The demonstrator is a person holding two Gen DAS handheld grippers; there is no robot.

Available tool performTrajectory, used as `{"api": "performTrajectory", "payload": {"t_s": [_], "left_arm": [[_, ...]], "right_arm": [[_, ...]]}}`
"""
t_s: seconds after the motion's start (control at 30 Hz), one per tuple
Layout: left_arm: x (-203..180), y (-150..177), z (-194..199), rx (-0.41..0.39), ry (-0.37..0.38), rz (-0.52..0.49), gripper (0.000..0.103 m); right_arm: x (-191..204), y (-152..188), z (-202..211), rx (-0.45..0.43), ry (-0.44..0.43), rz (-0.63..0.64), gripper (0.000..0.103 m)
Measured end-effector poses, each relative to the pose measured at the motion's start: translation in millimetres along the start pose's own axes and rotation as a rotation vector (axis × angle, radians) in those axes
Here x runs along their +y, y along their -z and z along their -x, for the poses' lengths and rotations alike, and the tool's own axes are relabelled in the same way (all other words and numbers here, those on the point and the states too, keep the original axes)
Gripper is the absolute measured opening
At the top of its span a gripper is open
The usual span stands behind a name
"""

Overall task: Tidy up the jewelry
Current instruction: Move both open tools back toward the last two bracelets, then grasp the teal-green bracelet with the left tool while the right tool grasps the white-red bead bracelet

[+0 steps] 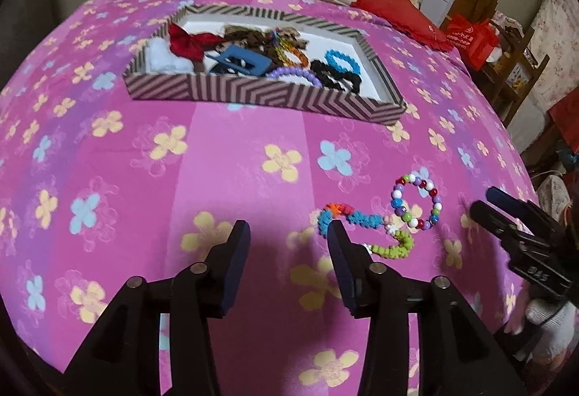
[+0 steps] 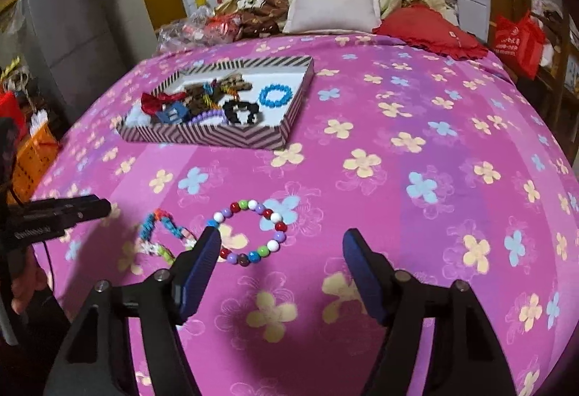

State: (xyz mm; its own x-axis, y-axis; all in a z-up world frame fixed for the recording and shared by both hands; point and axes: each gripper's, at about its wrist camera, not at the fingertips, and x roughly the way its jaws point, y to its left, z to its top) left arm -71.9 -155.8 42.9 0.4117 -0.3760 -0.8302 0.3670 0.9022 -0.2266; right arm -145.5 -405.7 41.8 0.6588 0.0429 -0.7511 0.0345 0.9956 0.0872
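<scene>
The left gripper (image 1: 289,233) and right gripper (image 2: 282,240) both hover with jaws spread wide, grasping nothing. Two bracelets lie touching on the pink bed (image 2: 416,150) between them: a bead bracelet (image 2: 251,233) and a woven band (image 1: 365,226). The striped tray (image 1: 260,95) sits well beyond

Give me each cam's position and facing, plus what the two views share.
Left wrist: on the left gripper, facing across the bed to the striped tray; own open fingers, right gripper at right edge.
Right wrist: on the right gripper, facing likewise; own open fingers, left gripper at left edge.
Shared: tray, beaded bracelet, loom-band bracelet.
</scene>
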Motion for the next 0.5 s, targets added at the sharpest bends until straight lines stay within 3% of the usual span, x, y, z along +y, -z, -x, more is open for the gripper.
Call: {"api": "performTrajectory", "payload": {"t_s": [0.3,0.5], "left_arm": [[-14.5,9.0,-26.9,0.063,-0.008,-0.055,0.047],[-21.3,3.6,-35.5,0.065,-0.016,-0.062,0.048]], "right_arm": [[10.7,-7.7,-39.5,0.063,0.026,0.074,0.055],[14.4,-11.3,-62.1,0.093,0.058,0.124,0.042]]}}
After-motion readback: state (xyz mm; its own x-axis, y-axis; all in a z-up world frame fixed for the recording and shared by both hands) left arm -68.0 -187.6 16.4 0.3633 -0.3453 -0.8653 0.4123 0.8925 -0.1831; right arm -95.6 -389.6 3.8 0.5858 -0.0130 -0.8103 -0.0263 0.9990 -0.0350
